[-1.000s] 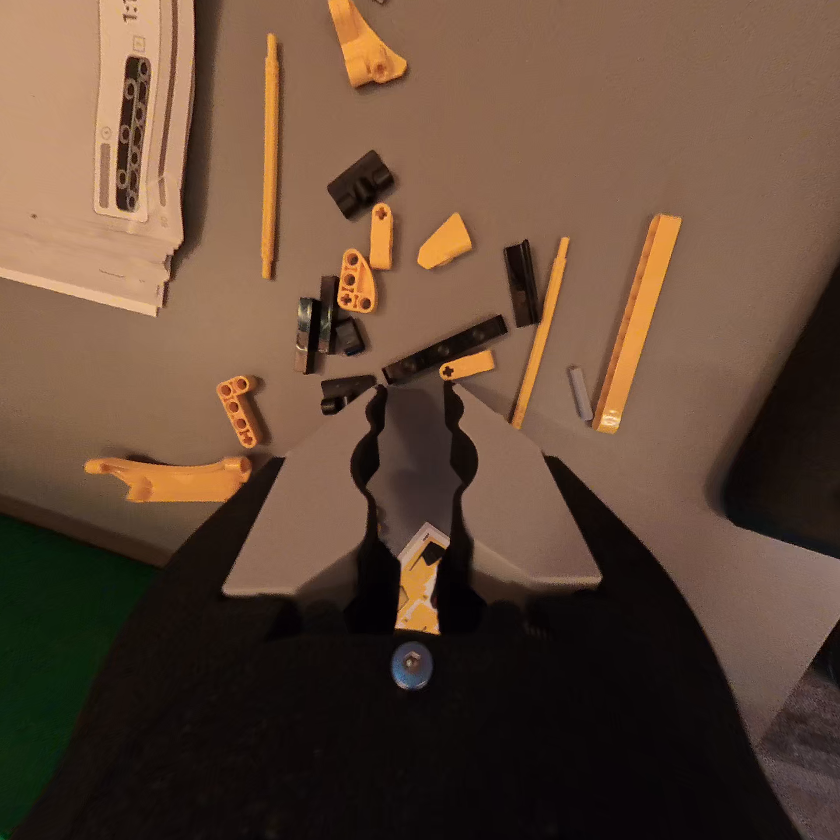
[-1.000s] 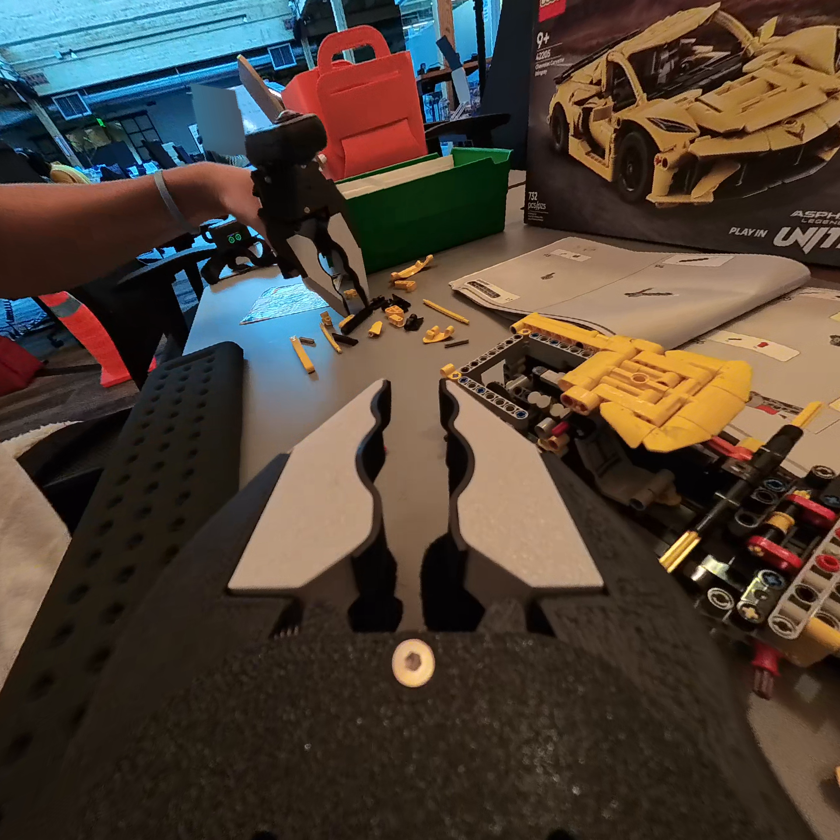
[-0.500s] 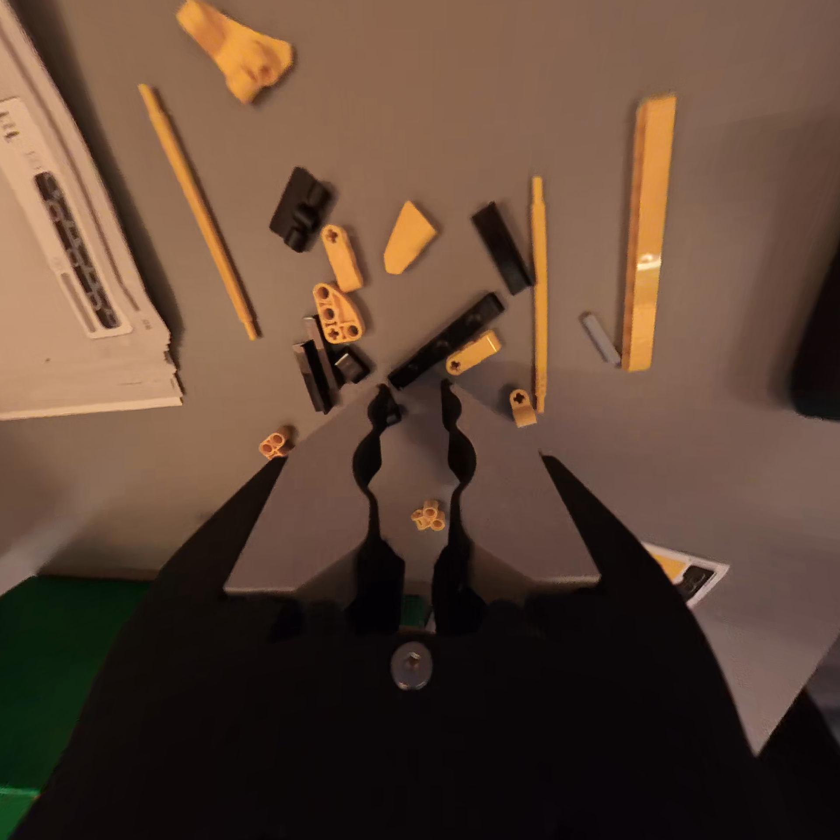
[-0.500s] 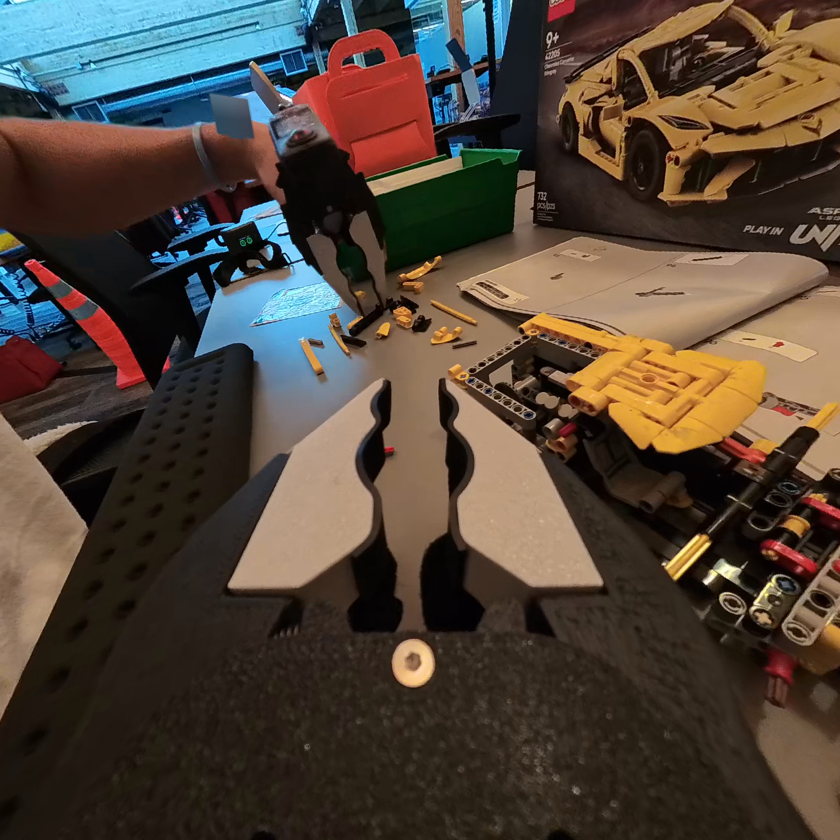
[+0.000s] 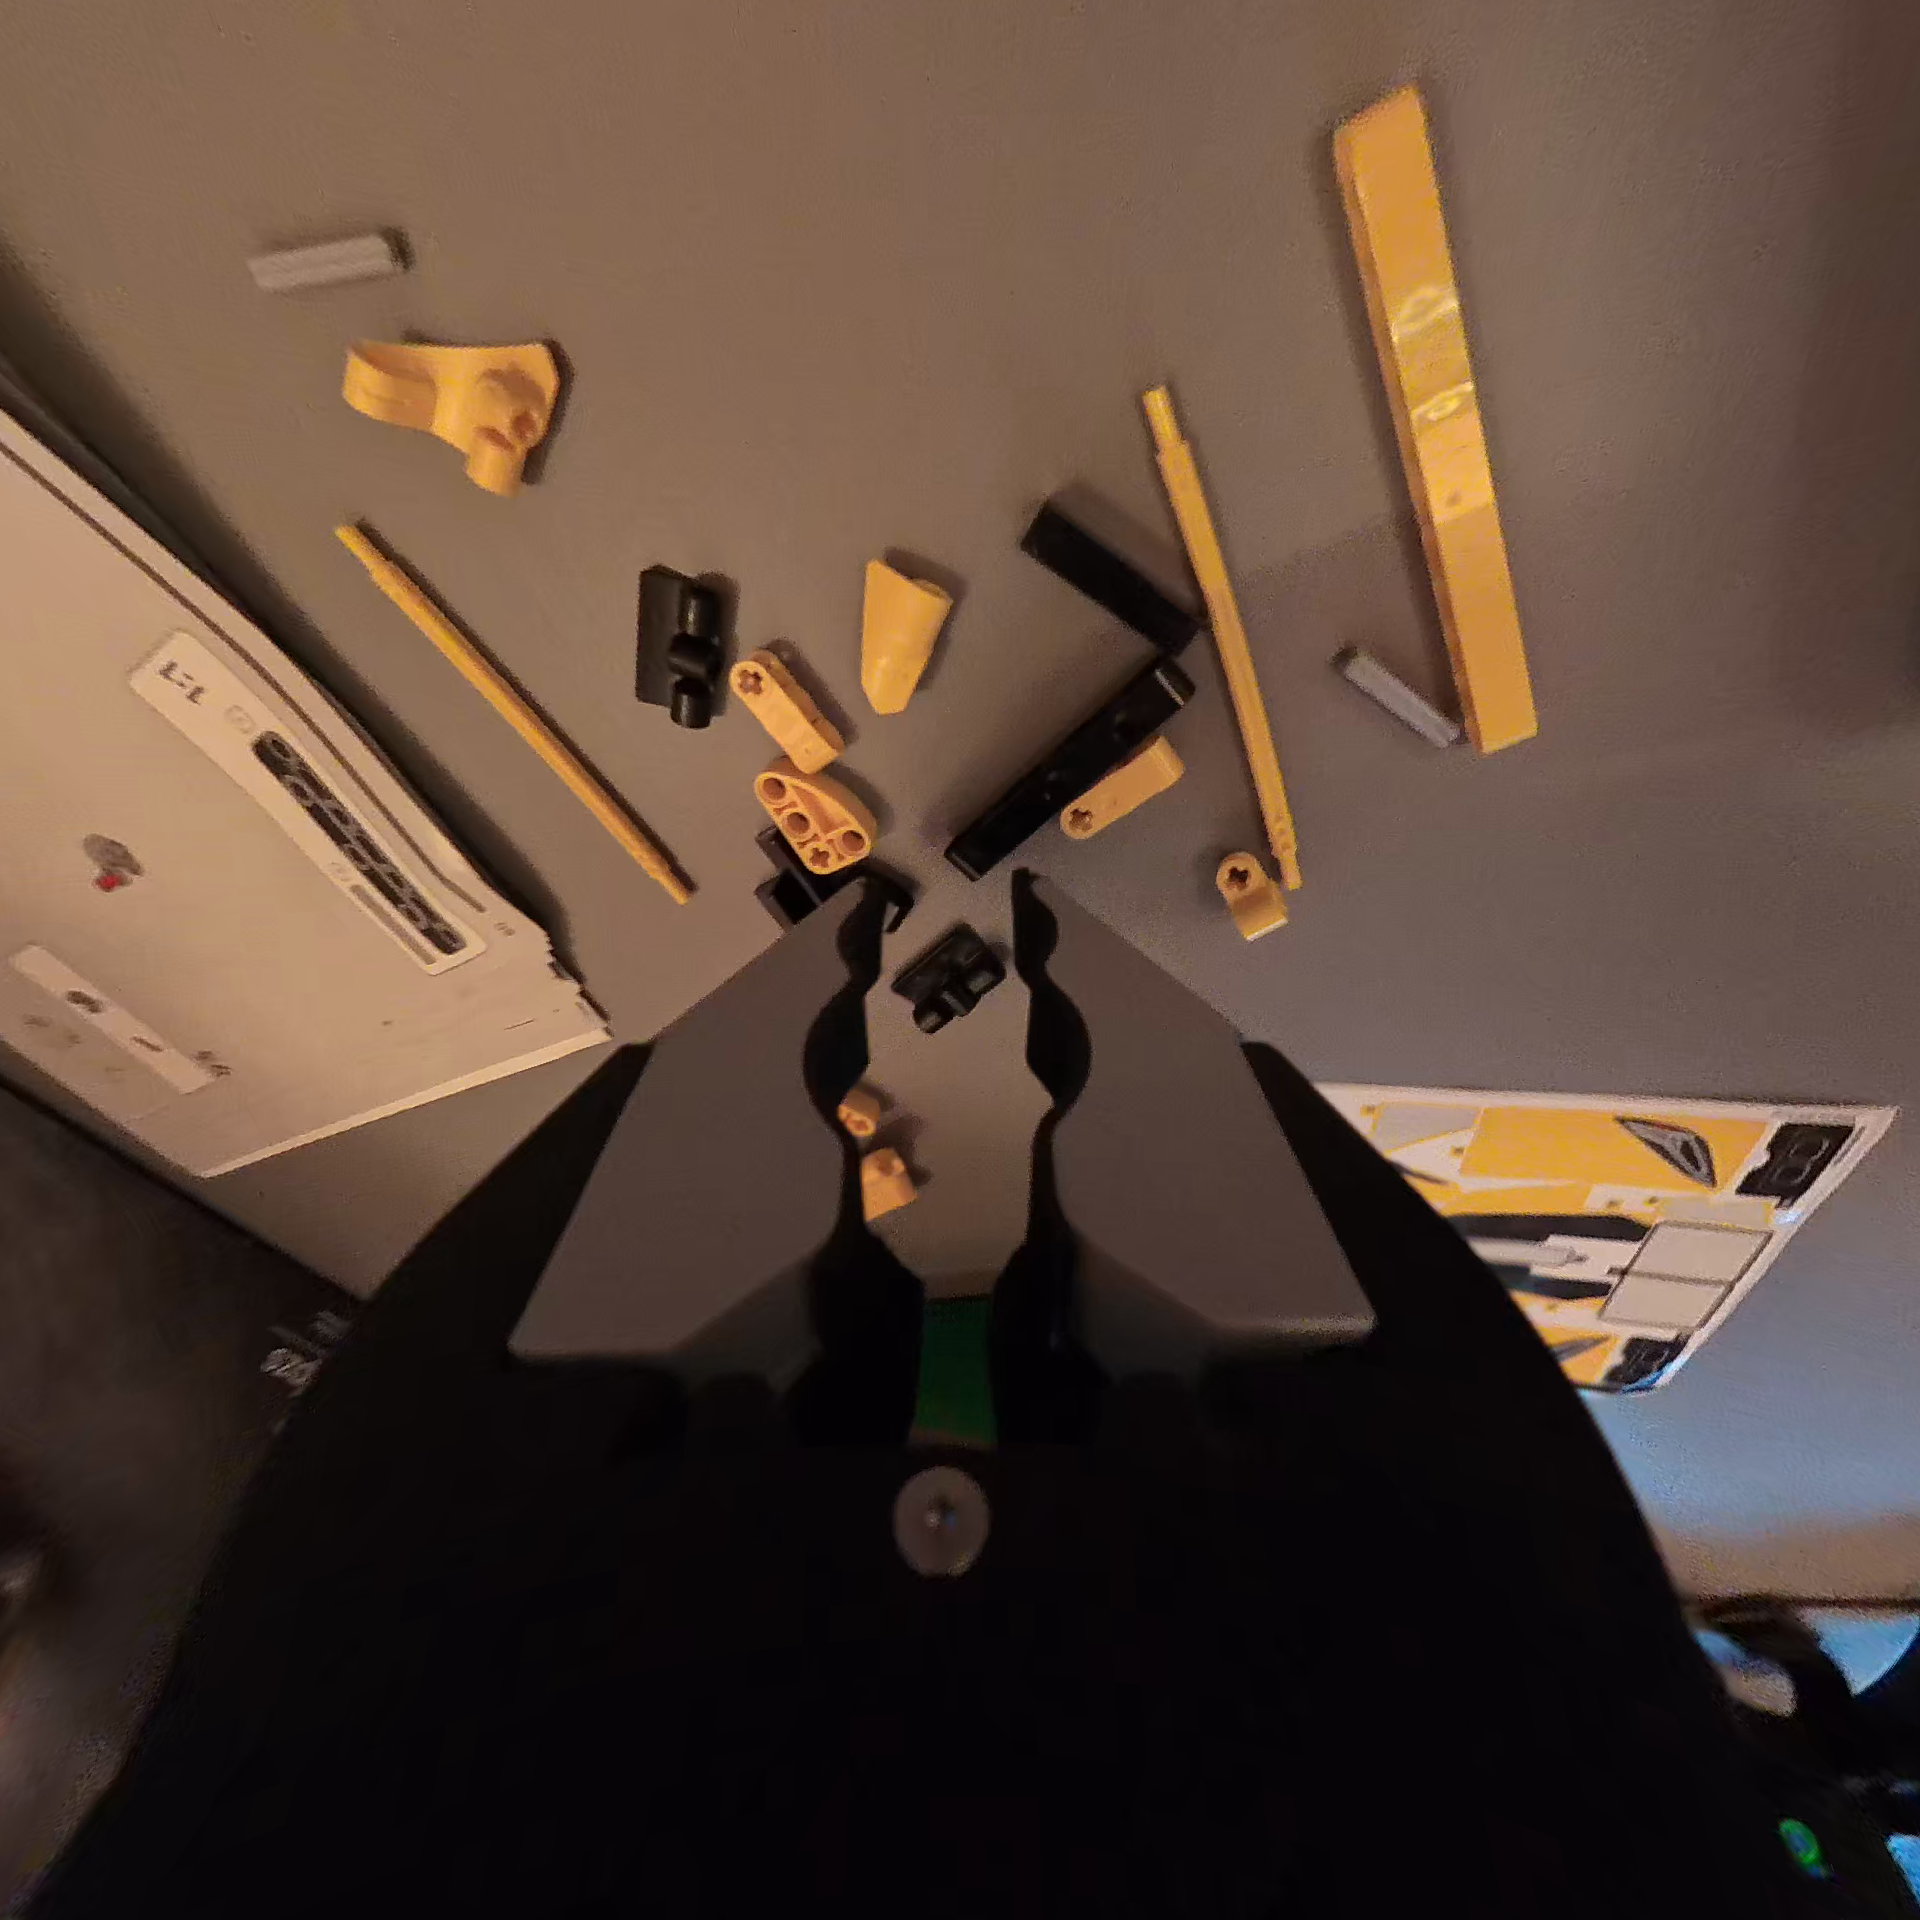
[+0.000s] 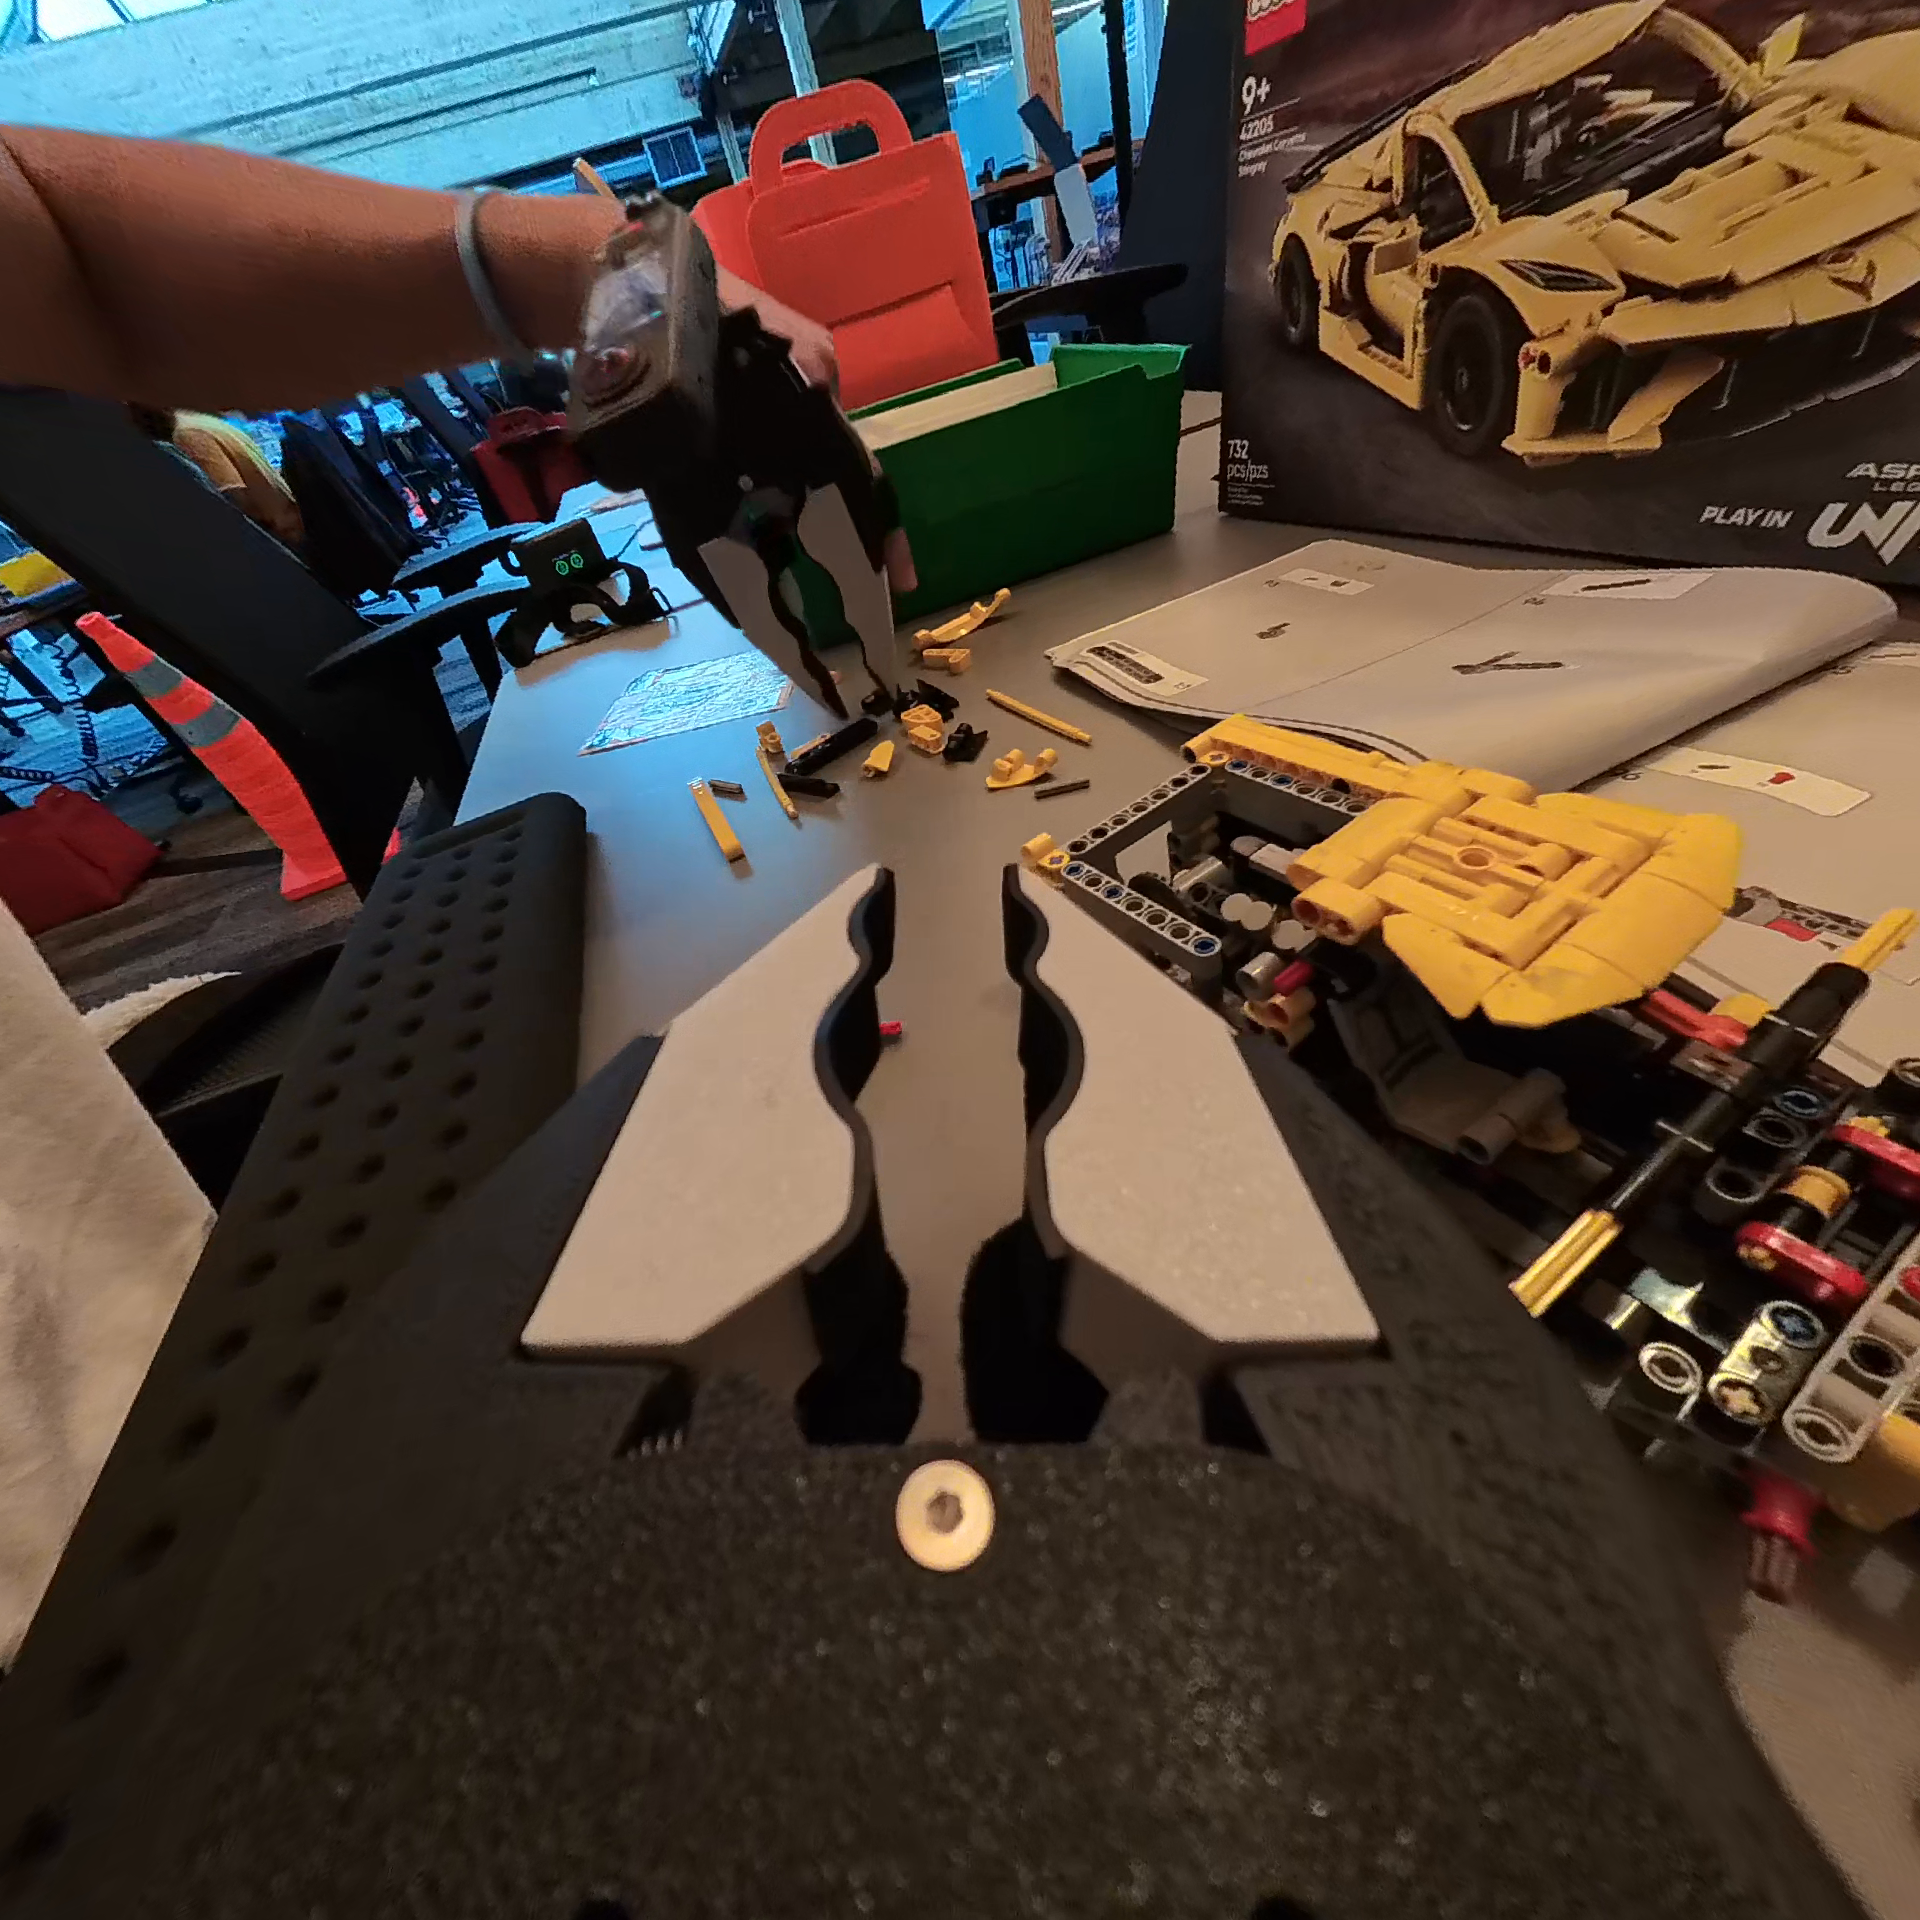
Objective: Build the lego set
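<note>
In the left wrist view, our left gripper (image 5: 940, 909) hangs over loose yellow and black parts on the tabletop (image 5: 935, 208), jaws parted and empty, a small black connector (image 5: 948, 977) between them.

In the right wrist view, our right gripper (image 6: 945, 883) is idle, jaws narrowly apart, empty; just right sits the half-built car chassis (image 6: 1455, 935), yellow panel fitted, bodywork judged still missing.

The long flat yellow plastic beam (image 5: 1434, 416) is glossy, catching a highlight; the smooth matt grey tabletop (image 5: 935, 260) is dull beneath it; the white paper instruction booklet (image 5: 208, 883) looks matt; the yellow-and-black sticker sheet (image 5: 1600, 1216) has a slight sheen; the right gripper's black body (image 6: 935, 1714) is grainy and rough, its pale grey finger faces (image 6: 727, 1164) finely textured; the green plastic bin (image 6: 1039, 488) is smooth.
</note>
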### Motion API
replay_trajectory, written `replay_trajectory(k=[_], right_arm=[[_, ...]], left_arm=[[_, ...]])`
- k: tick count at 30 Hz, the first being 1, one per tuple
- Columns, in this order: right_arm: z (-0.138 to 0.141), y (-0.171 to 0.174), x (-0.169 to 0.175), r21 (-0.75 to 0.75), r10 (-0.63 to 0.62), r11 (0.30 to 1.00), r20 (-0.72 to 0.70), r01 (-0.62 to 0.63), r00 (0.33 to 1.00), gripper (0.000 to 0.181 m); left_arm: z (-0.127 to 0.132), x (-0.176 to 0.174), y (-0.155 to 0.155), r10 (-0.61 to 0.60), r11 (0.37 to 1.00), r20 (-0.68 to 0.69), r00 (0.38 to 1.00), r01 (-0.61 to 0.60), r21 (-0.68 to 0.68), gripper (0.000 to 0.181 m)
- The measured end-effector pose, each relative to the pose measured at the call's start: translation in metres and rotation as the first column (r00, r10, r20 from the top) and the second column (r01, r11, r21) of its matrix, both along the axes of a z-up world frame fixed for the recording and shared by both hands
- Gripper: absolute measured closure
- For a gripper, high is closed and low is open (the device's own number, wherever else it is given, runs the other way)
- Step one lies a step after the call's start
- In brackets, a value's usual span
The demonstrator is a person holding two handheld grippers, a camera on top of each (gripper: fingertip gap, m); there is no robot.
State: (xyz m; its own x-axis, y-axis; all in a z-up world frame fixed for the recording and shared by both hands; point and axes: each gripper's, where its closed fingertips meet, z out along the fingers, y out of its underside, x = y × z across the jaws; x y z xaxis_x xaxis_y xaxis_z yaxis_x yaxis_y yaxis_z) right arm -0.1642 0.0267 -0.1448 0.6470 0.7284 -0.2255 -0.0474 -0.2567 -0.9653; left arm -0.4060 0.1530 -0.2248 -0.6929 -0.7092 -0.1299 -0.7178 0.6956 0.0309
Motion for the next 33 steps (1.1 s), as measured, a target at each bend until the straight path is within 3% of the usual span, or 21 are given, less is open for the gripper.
replay_trajectory(k=[2,3,5,6,8,11,15,18,20,22,27,33], right_arm=[[0.001,0.000,0.000,-0.001,0.000,1.000,-0.006,0.000,1.000,0.161],[0.001,0.000,0.001,-0.001,0.000,1.000,-0.009,0.000,1.000,0.162],[0.001,0.000,0.001,-0.002,-0.002,1.000,-0.008,0.002,1.000,0.162],[0.001,0.000,0.002,-0.001,-0.002,1.000,-0.008,0.002,1.000,0.162],[0.003,-0.001,0.003,0.006,-0.007,1.000,-0.011,0.007,1.000,0.162],[0.007,-0.003,0.004,0.015,-0.007,1.000,-0.029,0.007,1.000,0.162],[0.013,-0.004,0.002,0.016,0.017,1.000,-0.067,-0.016,0.998,0.161],[0.014,-0.004,0.002,0.005,0.030,1.000,-0.089,-0.030,0.996,0.161],[0.016,-0.005,0.003,0.002,0.036,0.999,-0.105,-0.036,0.994,0.161],[0.019,-0.006,0.003,0.006,0.040,0.999,-0.125,-0.039,0.991,0.161],[0.024,-0.007,0.005,0.001,0.049,0.999,-0.166,-0.049,0.985,0.161],[0.026,-0.011,0.005,0.005,0.056,0.998,-0.179,-0.056,0.982,0.161]], left_arm=[[0.005,0.002,-0.001,-0.011,1.000,-0.007,1.000,0.012,0.024,0.157],[0.008,0.004,0.002,0.046,0.999,-0.001,0.999,-0.046,0.028,0.158],[0.012,0.005,0.006,0.307,0.950,0.009,0.952,-0.306,-0.058,0.156],[0.012,0.006,0.003,0.468,0.874,0.002,0.884,-0.463,-0.145,0.156],[0.013,0.012,-0.005,0.729,0.638,-0.034,0.684,-0.696,-0.328,0.155],[0.022,0.012,-0.003,0.914,0.369,0.007,0.405,-0.824,-0.429,0.154],[0.023,0.013,-0.012,0.998,0.057,0.045,0.040,-0.876,-0.479,0.150],[0.016,0.009,-0.011,0.980,-0.092,0.118,-0.159,-0.892,-0.442,0.150],[0.018,0.004,-0.007,0.953,-0.164,0.162,-0.258,-0.883,-0.441,0.150],[0.019,-0.002,-0.004,0.930,-0.216,0.179,-0.320,-0.873,-0.438,0.150],[0.007,-0.004,-0.005,0.906,-0.305,0.142,-0.398,-0.849,-0.432,0.150],[-0.009,0.000,-0.007,0.912,-0.317,0.133,-0.389,-0.872,-0.372,0.152]])
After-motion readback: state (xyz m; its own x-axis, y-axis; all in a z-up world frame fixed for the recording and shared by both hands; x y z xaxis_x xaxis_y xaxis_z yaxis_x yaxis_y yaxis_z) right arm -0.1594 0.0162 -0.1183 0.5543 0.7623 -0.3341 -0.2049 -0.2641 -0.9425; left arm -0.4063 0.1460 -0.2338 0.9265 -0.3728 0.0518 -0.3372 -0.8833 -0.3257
